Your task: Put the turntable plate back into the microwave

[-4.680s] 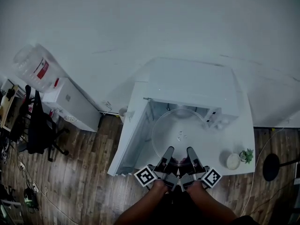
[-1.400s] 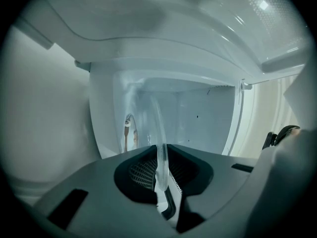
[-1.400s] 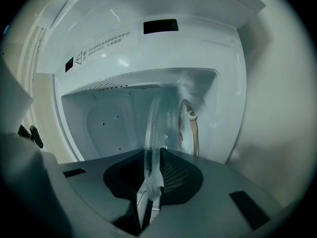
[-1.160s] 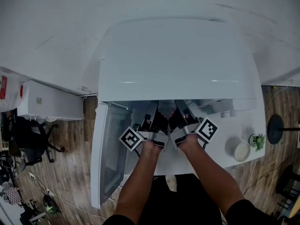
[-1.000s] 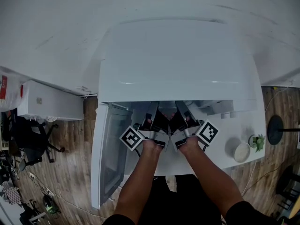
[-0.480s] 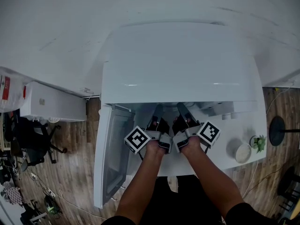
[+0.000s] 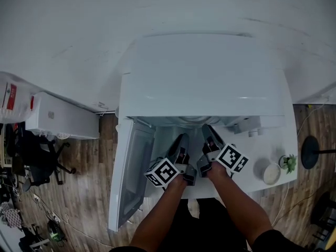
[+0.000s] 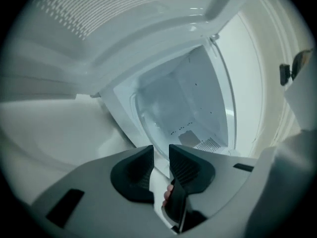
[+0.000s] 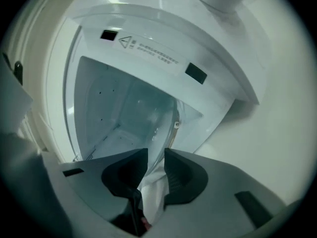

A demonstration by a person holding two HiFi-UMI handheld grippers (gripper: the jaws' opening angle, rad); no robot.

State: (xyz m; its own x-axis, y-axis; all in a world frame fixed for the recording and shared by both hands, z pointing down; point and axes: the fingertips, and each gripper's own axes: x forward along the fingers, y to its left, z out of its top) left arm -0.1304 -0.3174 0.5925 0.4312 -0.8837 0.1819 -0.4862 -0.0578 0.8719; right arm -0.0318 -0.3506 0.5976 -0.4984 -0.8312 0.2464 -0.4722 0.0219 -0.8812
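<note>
Brown wood floor (image 7: 79, 193) lies on both sides of the white tabletop (image 7: 265, 148) below us. A big white microwave (image 7: 202, 77) sits on the tabletop and covers most of it, from the back edge nearly to the front edge. Its door (image 7: 134, 164) hangs wide open by the left edge.

We hold a tool in each hand, side by side, at the mouth of the microwave. The left tool (image 7: 181, 140) has its two jaws close together, pinching the near rim of the turntable plate (image 8: 181, 108). The right tool (image 7: 209, 133) pinches the same rim just beside it, with its jaws close together too.

The plate is round and made of clear glass. It reaches into the microwave, and its near rim points toward us. We cannot tell if it lies flat in there.

Near the front right corner of the tabletop stand a small white bowl (image 7: 271, 174) and a little green plant (image 7: 287, 161), just beside each other. A black chair (image 7: 39, 151) stands on the floor, well apart from the left edge.
</note>
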